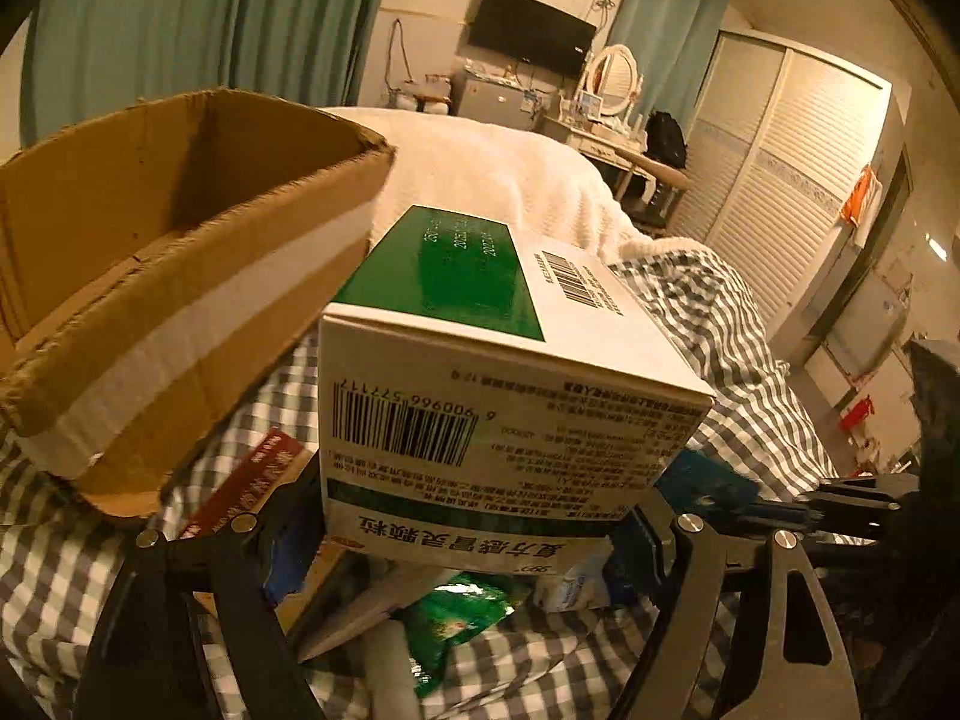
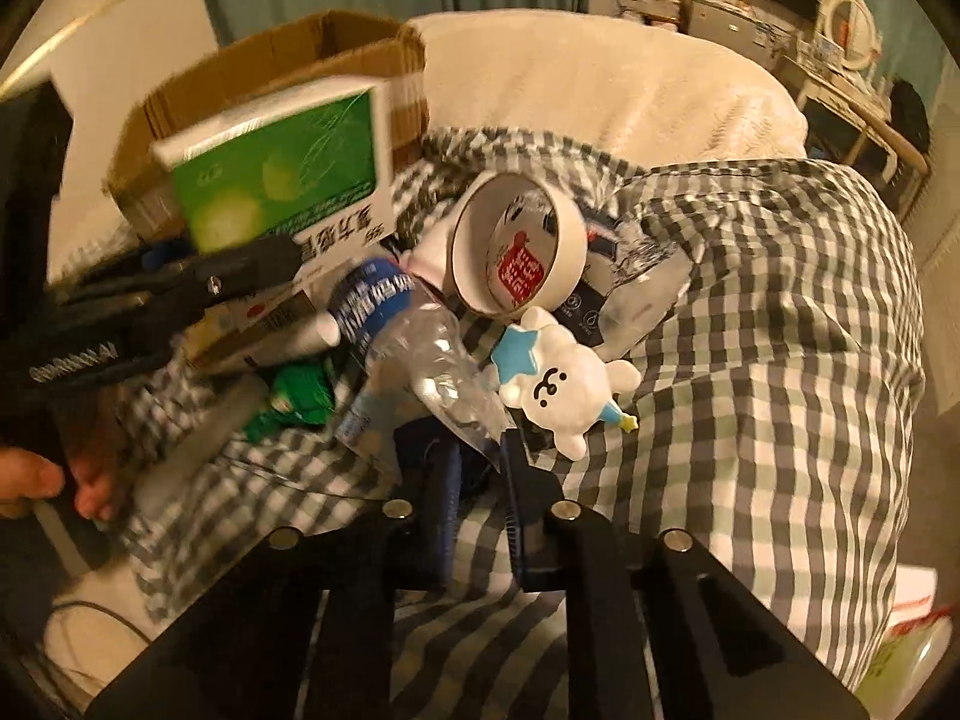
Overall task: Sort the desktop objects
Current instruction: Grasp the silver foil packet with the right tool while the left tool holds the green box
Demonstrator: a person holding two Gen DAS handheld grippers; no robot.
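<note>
On the bed, a grey-and-white checked cover (image 2: 750,312) carries a heap of small things, and an open cardboard box (image 1: 180,276) stands at the heap's far left side.

The left gripper (image 1: 474,516) holds a green-and-white medicine carton (image 1: 498,396) lifted off the heap, its fingers (image 1: 282,534) spread wide against the carton's two sides. In the right wrist view the same carton (image 2: 282,174) hangs tilted just in front of the cardboard box (image 2: 270,60), with the person's hand (image 2: 36,480) low at the left edge behind the gripper.

The right gripper (image 2: 480,480) has its jaws drawn close together. A crumpled clear plastic bottle (image 2: 420,360) with a blue label lies in front of it, and the bottle's thin lower end sits between the fingertips, though I cannot tell for sure whether the pads actually pinch it.

Just right of the bottle lies a small white plush toy (image 2: 558,384) with a blue star on its head. Behind the toy a roll of white tape (image 2: 516,240) stands on edge, leaning toward the carton. A green packet (image 2: 300,390) lies left of the bottle, partly buried among other cartons. A white blanket (image 2: 600,84) covers the far end of the bed.
</note>
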